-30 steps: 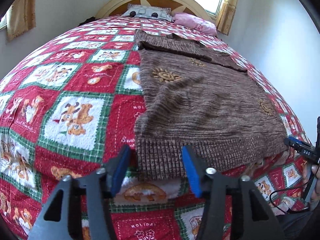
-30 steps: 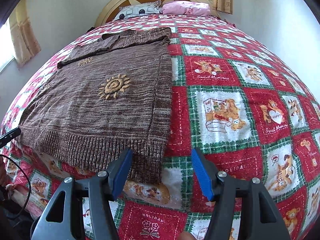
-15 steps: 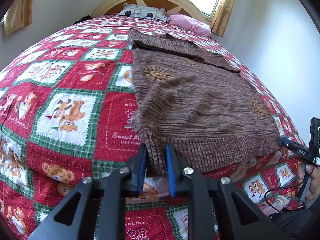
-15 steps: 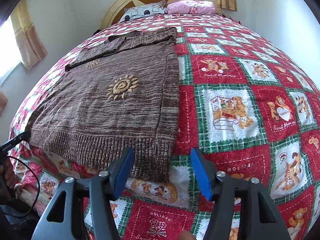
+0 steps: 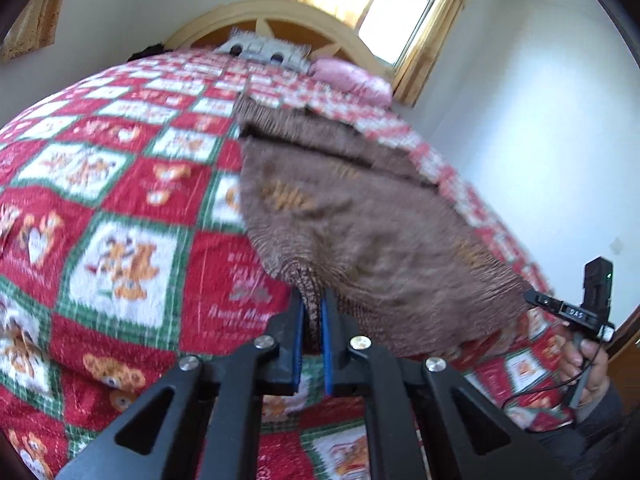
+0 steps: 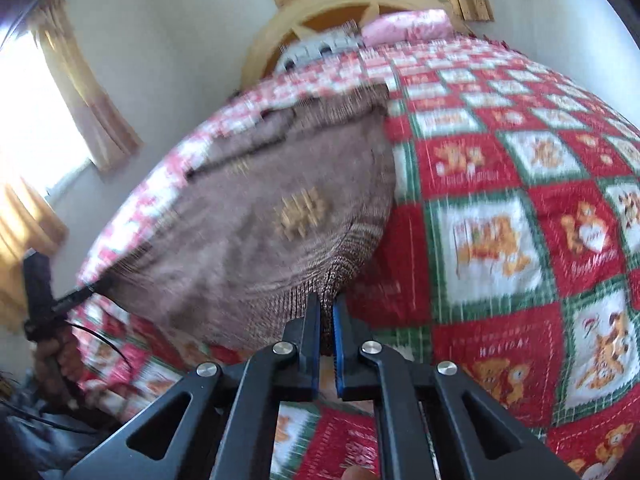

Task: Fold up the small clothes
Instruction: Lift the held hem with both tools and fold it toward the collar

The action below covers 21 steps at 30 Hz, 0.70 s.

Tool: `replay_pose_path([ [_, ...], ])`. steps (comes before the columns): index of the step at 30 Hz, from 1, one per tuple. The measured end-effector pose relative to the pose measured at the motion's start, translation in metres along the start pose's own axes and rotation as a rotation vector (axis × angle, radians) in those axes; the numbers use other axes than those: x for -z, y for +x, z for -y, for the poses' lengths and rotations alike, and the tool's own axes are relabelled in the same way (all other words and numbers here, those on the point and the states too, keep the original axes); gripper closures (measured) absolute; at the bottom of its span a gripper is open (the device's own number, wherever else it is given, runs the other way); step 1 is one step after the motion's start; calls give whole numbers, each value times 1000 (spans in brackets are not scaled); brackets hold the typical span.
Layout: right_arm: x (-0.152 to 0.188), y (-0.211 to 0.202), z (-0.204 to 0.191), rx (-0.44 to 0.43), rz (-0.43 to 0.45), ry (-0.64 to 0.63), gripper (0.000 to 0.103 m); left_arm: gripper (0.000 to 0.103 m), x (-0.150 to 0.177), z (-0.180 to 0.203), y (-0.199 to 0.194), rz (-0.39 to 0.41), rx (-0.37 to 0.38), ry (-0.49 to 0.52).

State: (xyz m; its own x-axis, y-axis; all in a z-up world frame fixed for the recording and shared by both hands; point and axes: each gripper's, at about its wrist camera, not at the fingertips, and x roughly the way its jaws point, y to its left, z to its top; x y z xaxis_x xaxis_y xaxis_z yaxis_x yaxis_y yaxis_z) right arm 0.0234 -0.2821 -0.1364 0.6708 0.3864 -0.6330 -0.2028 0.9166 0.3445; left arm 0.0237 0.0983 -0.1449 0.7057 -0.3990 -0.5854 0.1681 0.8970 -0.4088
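A brown knitted sweater (image 5: 360, 216) with orange sun motifs lies on a red, green and white teddy-bear quilt (image 5: 120, 264). My left gripper (image 5: 311, 300) is shut on the ribbed hem at the sweater's near left corner, and that corner is lifted off the quilt. In the right wrist view the same sweater (image 6: 260, 208) rises from its near right corner, where my right gripper (image 6: 327, 304) is shut on the hem. Both views are motion-blurred. The sleeves lie folded across the sweater's far end.
The quilt (image 6: 500, 240) covers a bed with a wooden headboard (image 5: 288, 20). A grey patterned pillow (image 5: 264, 48) and a pink pillow (image 5: 352, 80) lie at the head. A person's hand (image 5: 584, 364) holds the other gripper's handle at the bed's near edge. Curtained windows (image 6: 52, 120) flank the bed.
Both grippers went from open around the hem to shut on it. Both have risen and tilted up, lifting the sweater's near corners off the quilt.
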Motion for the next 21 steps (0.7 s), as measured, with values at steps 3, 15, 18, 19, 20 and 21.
replay_pose_path([
  [3,-10,-14,-3,-66,59,37,99,95,-9,-1,-7,23,52,-38],
  [15,-79,-12,-2,-106,163,103,99,96,-72,-6,-3,98,128,-84],
  [18,-105,-3,1,-90,177,98,99,96,-97,-10,5,116,132,-88],
  [19,-115,1,1,-87,180,97,99,96,-105,-11,8,123,128,-84],
  [20,-124,5,2,-84,182,96,99,96,-115,-11,12,131,118,-73],
  [21,-132,10,2,-82,183,95,99,96,-123,-10,16,138,110,-63],
])
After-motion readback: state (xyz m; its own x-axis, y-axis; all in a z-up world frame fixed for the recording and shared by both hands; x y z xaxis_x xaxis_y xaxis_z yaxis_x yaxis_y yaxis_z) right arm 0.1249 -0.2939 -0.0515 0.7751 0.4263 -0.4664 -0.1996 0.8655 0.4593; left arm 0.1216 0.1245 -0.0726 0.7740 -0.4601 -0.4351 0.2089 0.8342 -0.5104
